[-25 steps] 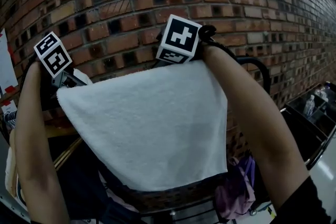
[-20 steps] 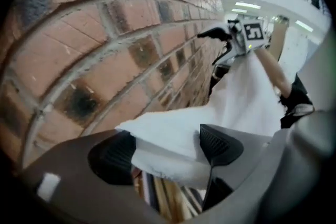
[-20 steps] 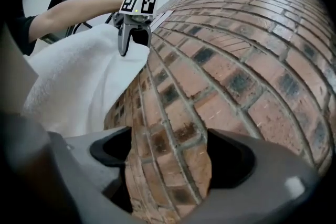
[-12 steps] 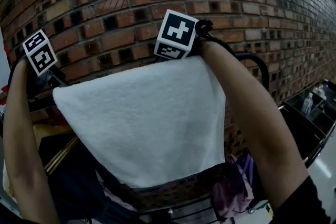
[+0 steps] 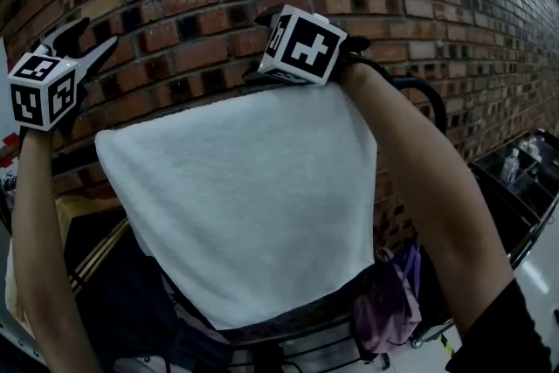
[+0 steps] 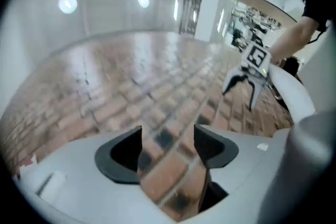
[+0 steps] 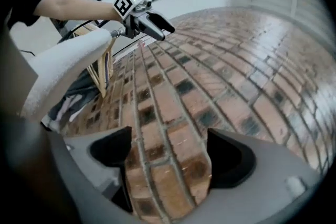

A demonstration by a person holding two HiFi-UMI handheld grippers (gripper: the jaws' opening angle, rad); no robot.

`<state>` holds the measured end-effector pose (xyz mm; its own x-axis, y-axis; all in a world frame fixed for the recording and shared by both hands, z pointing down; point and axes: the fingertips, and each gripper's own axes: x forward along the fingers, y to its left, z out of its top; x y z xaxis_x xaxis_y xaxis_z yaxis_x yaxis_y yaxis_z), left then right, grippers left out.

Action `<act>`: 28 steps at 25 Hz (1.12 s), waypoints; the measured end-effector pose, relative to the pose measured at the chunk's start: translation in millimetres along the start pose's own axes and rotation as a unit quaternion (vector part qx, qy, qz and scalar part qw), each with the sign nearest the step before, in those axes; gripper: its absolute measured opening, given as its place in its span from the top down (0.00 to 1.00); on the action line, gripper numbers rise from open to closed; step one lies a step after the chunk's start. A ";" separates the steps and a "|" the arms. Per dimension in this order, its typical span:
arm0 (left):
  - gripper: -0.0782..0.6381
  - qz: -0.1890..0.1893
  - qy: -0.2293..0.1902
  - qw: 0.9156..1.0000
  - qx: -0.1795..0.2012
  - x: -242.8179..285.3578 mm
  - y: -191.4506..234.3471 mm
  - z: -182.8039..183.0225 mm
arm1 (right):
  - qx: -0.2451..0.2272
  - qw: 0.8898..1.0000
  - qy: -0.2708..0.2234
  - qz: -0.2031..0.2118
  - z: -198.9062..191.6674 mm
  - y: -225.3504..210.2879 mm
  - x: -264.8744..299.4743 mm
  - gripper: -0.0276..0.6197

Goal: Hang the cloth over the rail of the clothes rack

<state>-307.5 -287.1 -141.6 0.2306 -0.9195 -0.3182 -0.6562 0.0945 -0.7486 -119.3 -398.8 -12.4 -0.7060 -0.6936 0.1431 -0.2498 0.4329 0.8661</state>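
- The white towel is draped over the top of the clothes rack. A long flap hangs toward me in front of the brick wall. The fold covers the rail, and I can't see how much hangs down the back.
- The left tool is up and clear of the towel. Its jaws are apart and have just been closing a bit, with only wall showing between them.
- The right tool is spread wide with nothing in it, and sits just above the towel's top right corner.
- Handling guess: it looks like soft, limp, light terry with nothing fragile about it. The nap should grip the rail, but an uneven drape might creep off.
- If it needs fixing, I'd pinch the top corners or the hem, not the middle, which would just bunch up.
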 end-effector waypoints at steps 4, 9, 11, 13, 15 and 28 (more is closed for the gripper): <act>0.51 0.069 -0.229 0.971 -0.025 -54.6 -30.6 115.9 | -0.020 0.988 -0.083 -0.130 35.2 -39.9 -31.0 0.26; 0.78 0.104 -0.331 0.937 0.036 -108.4 -85.2 188.8 | 0.035 0.950 -0.208 -0.231 79.9 -80.7 -103.6 0.55; 0.88 0.112 -0.354 0.928 0.016 -125.4 -100.5 197.3 | 0.047 0.934 -0.244 -0.258 95.4 -77.0 -137.2 0.72; 0.88 0.112 -0.365 0.924 -0.026 -139.7 -117.6 196.1 | 0.067 0.912 -0.290 -0.281 110.4 -56.6 -174.9 0.83; 0.88 0.117 -0.363 0.922 -0.068 -153.4 -145.3 183.3 | 0.098 0.882 -0.345 -0.305 116.6 -17.7 -213.9 0.93; 0.88 0.027 -0.085 0.955 -0.284 -194.5 -415.2 -28.4 | 0.397 0.868 -0.232 -0.189 -46.3 306.8 -153.9 0.95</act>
<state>-100.3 -158.3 247.7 0.2683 -0.8389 -0.4735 -0.9427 -0.1274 -0.3085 -56.7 -185.9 253.4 -0.6197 -0.6455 -0.4465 -0.7689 0.6135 0.1802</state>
